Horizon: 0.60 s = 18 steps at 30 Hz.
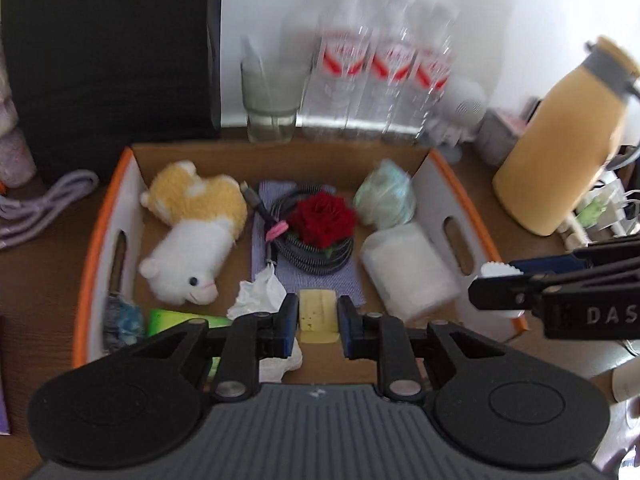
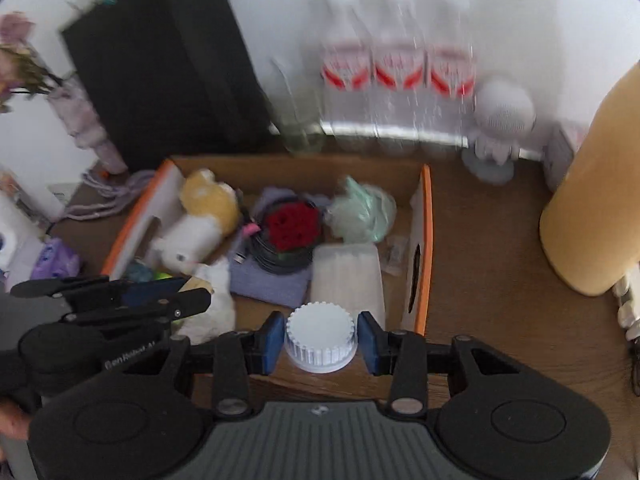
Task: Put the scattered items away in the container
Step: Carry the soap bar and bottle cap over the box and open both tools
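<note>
An orange-edged cardboard box (image 1: 100, 216) (image 2: 426, 240) holds plush toys (image 1: 192, 224), a red rose (image 1: 322, 218) on a coiled cable, a green bag (image 1: 386, 196), a clear plastic tub (image 1: 408, 272) and crumpled tissue (image 1: 260, 292). My left gripper (image 1: 318, 322) hangs over the box's near side, its pads on either side of a pale yellow block (image 1: 316, 312). My right gripper (image 2: 321, 340) is shut on a white ribbed bottle cap (image 2: 320, 338), above the box's near right corner. It also shows in the left wrist view (image 1: 496, 280).
Behind the box stand water bottles (image 1: 384, 68), a glass (image 1: 270, 96), a black box (image 1: 108, 48) and a small white speaker (image 2: 500, 116). A yellow flask (image 1: 568, 148) stands at right on the wooden table. A lilac cord (image 1: 48, 208) lies left.
</note>
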Each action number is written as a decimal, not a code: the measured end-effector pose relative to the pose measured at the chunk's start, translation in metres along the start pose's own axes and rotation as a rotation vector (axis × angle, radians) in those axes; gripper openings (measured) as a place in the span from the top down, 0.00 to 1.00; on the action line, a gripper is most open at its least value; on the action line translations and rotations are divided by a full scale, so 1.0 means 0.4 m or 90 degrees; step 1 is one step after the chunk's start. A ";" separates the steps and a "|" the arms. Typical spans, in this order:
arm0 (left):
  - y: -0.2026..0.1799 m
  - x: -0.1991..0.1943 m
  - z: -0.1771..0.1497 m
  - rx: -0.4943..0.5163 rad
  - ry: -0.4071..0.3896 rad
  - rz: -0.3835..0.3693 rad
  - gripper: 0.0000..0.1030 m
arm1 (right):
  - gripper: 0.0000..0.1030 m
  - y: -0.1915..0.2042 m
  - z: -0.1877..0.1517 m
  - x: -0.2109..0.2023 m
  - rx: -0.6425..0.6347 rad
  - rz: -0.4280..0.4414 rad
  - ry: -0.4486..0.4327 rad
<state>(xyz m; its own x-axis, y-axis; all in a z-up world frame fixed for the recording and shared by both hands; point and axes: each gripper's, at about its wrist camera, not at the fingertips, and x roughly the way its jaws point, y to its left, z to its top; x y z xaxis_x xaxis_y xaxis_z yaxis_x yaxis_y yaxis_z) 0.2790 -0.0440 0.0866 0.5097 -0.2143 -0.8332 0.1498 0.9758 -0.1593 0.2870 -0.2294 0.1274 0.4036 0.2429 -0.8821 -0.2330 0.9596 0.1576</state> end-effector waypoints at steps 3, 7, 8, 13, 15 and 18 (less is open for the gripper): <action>-0.008 0.077 -0.014 -0.001 0.049 0.003 0.79 | 0.62 -0.005 -0.002 0.105 0.003 -0.030 0.082; -0.019 0.121 -0.032 0.012 0.080 0.006 0.78 | 0.63 0.000 -0.019 0.177 -0.012 -0.058 0.131; -0.016 0.124 -0.030 0.010 0.084 0.007 0.76 | 0.62 0.000 -0.018 0.181 -0.013 -0.065 0.129; -0.009 0.067 -0.001 0.005 0.062 0.001 0.65 | 0.48 -0.002 0.007 0.150 -0.003 -0.061 0.126; -0.010 0.017 0.017 0.014 0.038 0.011 0.45 | 0.44 -0.009 0.025 0.131 0.006 -0.057 0.113; -0.008 -0.045 0.049 0.023 0.018 0.042 0.31 | 0.39 -0.022 0.050 0.096 0.032 -0.043 0.097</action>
<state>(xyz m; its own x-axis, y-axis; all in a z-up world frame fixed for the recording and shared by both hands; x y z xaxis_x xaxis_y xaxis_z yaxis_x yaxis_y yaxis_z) 0.2857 -0.0439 0.1125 0.4954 -0.1478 -0.8560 0.1468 0.9855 -0.0852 0.3224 -0.2257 0.1009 0.2775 0.1563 -0.9479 -0.1628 0.9801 0.1139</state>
